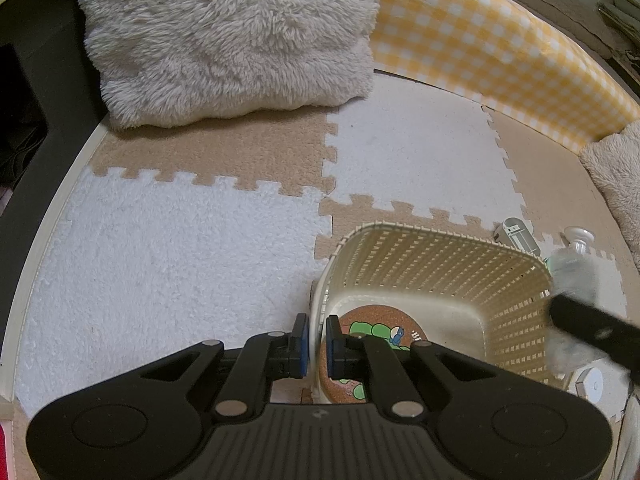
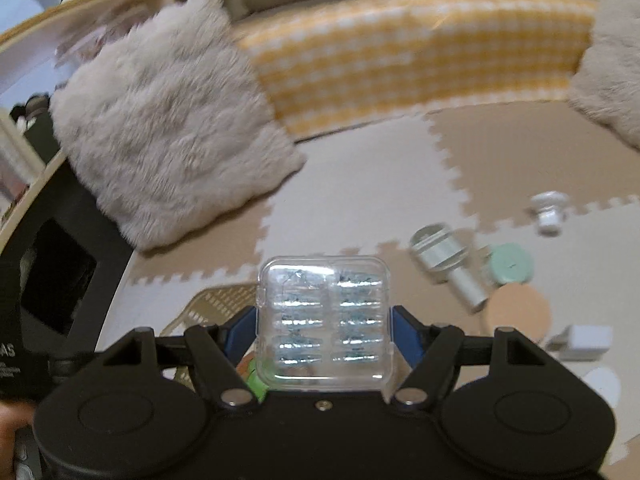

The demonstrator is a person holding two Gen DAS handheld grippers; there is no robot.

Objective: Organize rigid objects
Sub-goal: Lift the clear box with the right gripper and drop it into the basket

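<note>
A cream lattice basket [image 1: 440, 248] stands on the foam mat with a cork coaster [image 1: 380, 332] bearing a cartoon print on its floor. My left gripper [image 1: 317, 346] is shut on the basket's left rim, one pad on each side of the wall. My right gripper [image 2: 324, 330] is shut on a clear plastic case [image 2: 324, 300] with shiny blue-silver pieces inside, held above the mat. The basket's corner [image 2: 216, 300] shows low on the left. In the left wrist view the case [image 1: 572, 280] is a blur at the basket's right rim.
Loose on the mat to the right lie a silver cylinder [image 2: 452, 268], a mint round lid [image 2: 510, 264], a plain cork coaster [image 2: 516, 312], a white knob [image 2: 550, 208] and a white box [image 2: 584, 342]. A fluffy cushion [image 1: 232, 36] and a yellow checked pad [image 1: 480, 40] border the far side.
</note>
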